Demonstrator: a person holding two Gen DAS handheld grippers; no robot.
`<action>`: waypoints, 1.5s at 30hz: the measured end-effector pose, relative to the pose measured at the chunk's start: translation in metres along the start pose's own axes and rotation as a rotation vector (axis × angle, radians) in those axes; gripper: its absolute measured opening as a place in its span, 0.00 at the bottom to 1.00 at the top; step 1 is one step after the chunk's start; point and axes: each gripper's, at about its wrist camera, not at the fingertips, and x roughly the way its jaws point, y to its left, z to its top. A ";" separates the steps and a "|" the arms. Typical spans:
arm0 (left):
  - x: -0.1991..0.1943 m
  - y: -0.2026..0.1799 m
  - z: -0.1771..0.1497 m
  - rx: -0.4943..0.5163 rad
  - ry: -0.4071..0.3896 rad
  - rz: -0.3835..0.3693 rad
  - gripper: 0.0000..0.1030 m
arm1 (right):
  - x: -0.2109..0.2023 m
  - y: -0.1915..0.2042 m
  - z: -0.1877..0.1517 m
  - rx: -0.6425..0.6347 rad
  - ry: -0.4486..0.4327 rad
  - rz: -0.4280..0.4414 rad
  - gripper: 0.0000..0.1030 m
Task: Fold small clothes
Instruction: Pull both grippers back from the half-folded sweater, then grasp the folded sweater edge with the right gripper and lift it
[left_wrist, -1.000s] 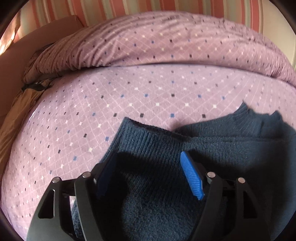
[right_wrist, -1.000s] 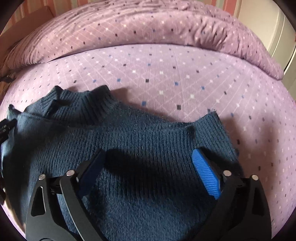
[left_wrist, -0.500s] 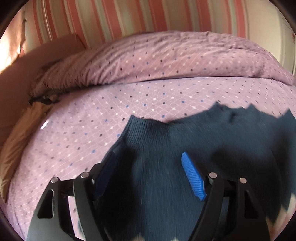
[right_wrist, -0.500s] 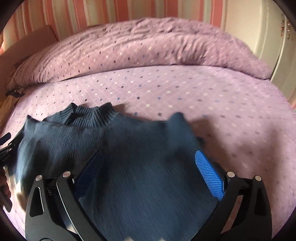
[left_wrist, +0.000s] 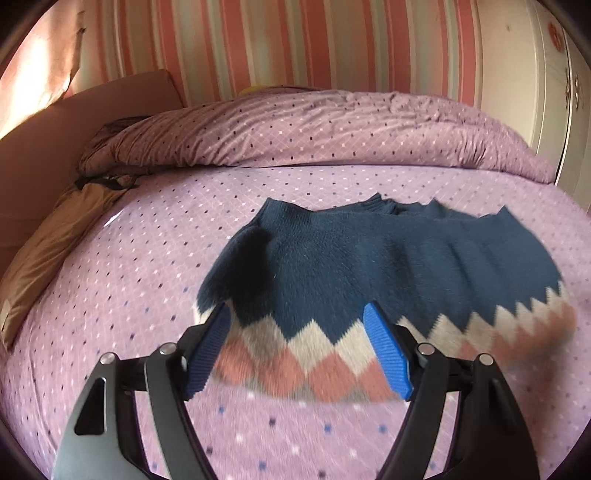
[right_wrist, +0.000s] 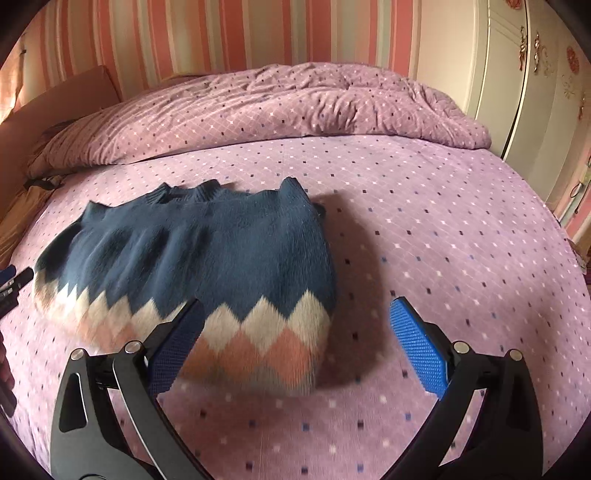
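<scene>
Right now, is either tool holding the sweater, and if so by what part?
Nothing is held. The left tool and the right tool both stand open above the sweater, which lies on the purple bedsheet, pads clear of the knit.

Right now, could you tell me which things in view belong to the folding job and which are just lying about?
For the job:
- navy sweater with zigzag hem, lying on the bedsheet
- left gripper, open
- right gripper, open

Lying about:
- bunched purple duvet
- tan pillow
- white wardrobe
</scene>
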 end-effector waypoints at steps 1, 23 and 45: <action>-0.009 0.001 -0.002 -0.010 -0.006 -0.004 0.73 | -0.007 0.001 -0.004 -0.002 -0.007 0.001 0.97; -0.016 -0.074 -0.041 0.055 0.040 -0.004 0.73 | -0.030 -0.024 -0.049 0.039 -0.008 0.031 0.97; 0.087 -0.126 -0.060 0.058 0.174 0.050 0.79 | 0.069 -0.042 -0.052 0.153 0.122 0.148 0.93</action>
